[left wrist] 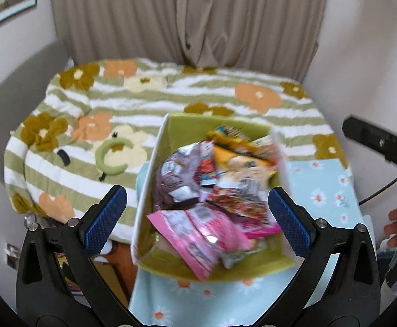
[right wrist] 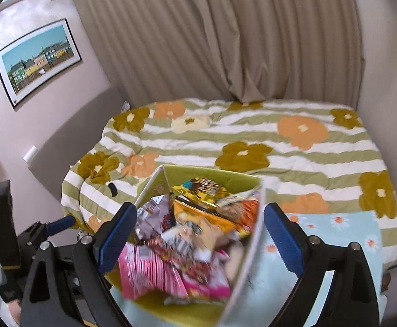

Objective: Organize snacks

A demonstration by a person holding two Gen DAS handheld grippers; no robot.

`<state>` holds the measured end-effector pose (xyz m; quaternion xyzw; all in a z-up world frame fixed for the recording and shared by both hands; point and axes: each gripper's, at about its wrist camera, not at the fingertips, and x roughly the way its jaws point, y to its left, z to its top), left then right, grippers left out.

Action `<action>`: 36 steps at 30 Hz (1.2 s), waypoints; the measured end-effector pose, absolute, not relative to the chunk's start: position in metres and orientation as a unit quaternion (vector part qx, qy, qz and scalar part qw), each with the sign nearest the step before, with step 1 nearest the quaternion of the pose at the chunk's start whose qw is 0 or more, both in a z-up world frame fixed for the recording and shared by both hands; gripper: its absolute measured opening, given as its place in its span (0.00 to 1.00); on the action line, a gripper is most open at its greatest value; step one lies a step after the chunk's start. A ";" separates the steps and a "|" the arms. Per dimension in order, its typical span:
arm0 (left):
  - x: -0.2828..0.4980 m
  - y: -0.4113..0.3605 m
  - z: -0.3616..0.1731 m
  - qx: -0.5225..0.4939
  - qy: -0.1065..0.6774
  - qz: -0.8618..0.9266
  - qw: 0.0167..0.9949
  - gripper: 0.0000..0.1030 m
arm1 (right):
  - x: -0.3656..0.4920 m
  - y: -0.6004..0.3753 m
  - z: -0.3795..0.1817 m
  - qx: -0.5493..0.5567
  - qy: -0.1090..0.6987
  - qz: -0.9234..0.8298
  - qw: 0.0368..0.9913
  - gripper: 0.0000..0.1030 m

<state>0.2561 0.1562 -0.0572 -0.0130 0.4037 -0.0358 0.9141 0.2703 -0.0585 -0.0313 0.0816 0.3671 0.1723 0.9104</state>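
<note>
A green box (left wrist: 144,190) full of snack packets (left wrist: 198,229) sits on a light blue daisy cloth (left wrist: 326,185), low and centre in both wrist views. Pink packets lie at the near end, brown and red ones in the middle, yellow and orange ones at the far end. The picture is blurred over the packets, so their print cannot be read.

The left gripper (left wrist: 197,212) is released: its blue pads stand wide, one outside each side wall of the box, apart from it. The right gripper (right wrist: 199,234) is likewise released, its pads spread at either side of the box and pressing on nothing.

Behind the box, filling mid frame, lies a striped flowered quilt (right wrist: 253,136). A green crescent (left wrist: 111,158) rests on it left of the box. Beige curtains (right wrist: 225,35) hang across the top; a framed picture (right wrist: 37,60) is at the upper left.
</note>
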 end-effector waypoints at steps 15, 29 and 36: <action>0.124 0.094 -0.012 0.017 0.327 -0.041 0.944 1.00 | 0.113 -0.137 -0.008 0.029 0.315 0.026 0.948 1.00; 0.085 0.075 -0.010 0.021 0.307 -0.057 0.950 1.00 | 0.066 -0.159 -0.014 0.040 0.310 -0.009 0.950 0.99; 0.082 0.067 -0.009 0.024 0.305 -0.058 0.950 1.00 | 0.062 -0.164 -0.014 0.042 0.306 -0.010 0.951 0.99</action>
